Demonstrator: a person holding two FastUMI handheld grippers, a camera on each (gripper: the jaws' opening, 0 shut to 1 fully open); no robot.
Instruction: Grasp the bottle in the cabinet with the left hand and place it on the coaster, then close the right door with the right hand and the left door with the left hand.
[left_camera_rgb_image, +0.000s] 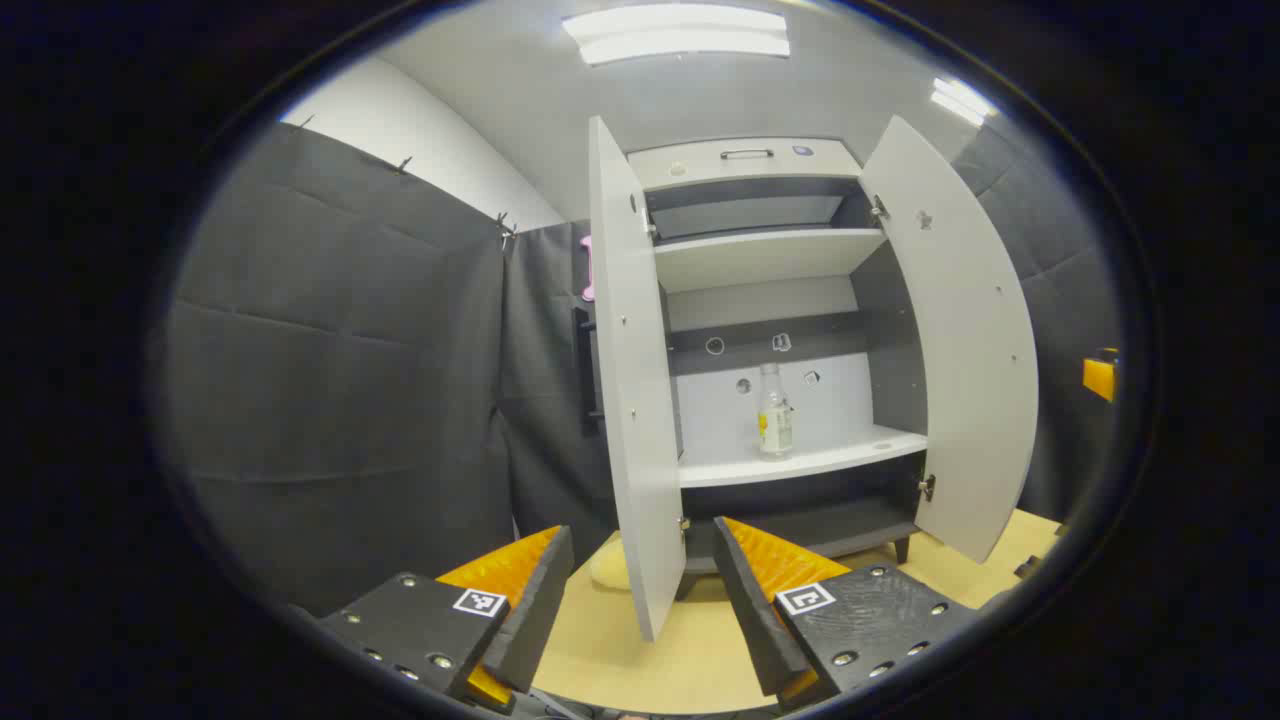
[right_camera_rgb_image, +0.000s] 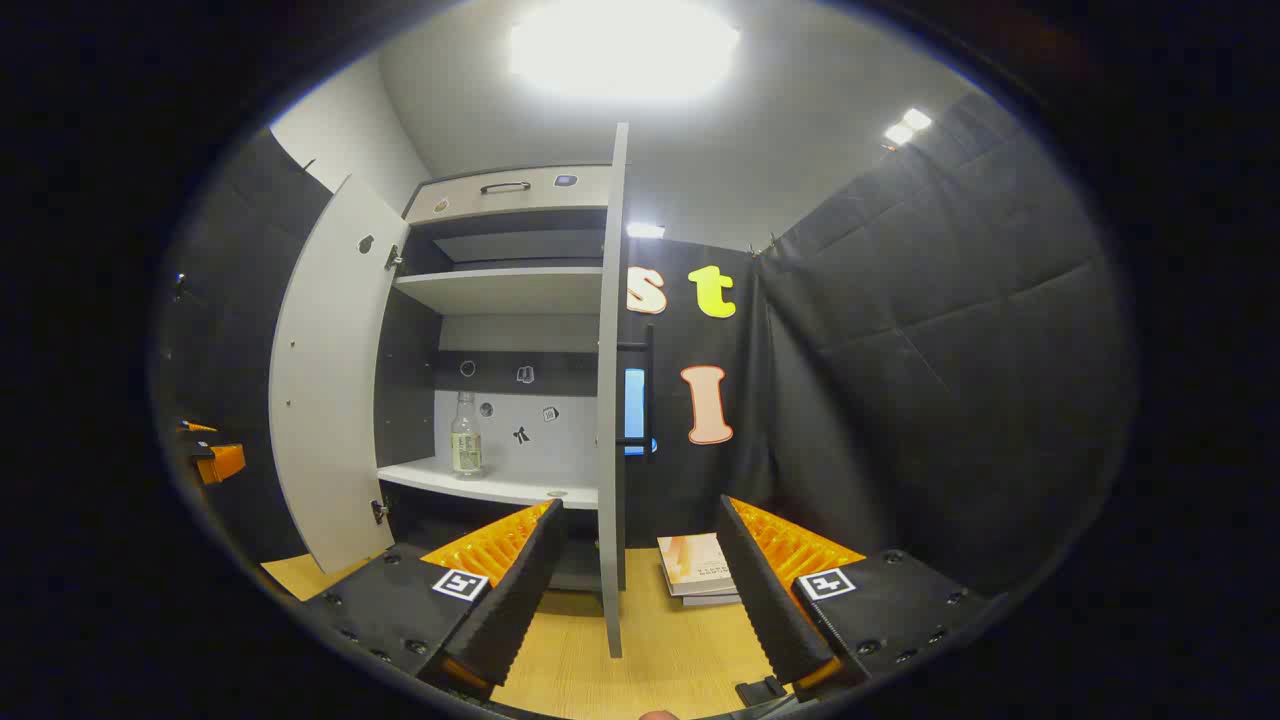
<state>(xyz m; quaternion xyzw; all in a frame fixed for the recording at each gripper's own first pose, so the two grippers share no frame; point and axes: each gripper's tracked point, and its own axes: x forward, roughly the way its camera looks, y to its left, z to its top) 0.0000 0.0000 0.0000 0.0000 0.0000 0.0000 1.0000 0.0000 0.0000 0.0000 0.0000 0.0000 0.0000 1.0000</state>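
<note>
Your left gripper (left_camera_rgb_image: 640, 600): fingers spread, holding nothing, short of the cabinet (left_camera_rgb_image: 760, 165). Both doors open. Bottle (left_camera_rgb_image: 774, 412) upright mid-shelf (left_camera_rgb_image: 850, 452), near the back. Your right gripper (right_camera_rgb_image: 640, 590): fingers spread, straddling the right door (right_camera_rgb_image: 611, 400) edge without touching.

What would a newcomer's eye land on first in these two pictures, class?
First the white cabinet, both doors swung wide open. Next the lone clear bottle standing upright on its lower shelf. In the right gripper view, books lie stacked on the wooden table.
</note>
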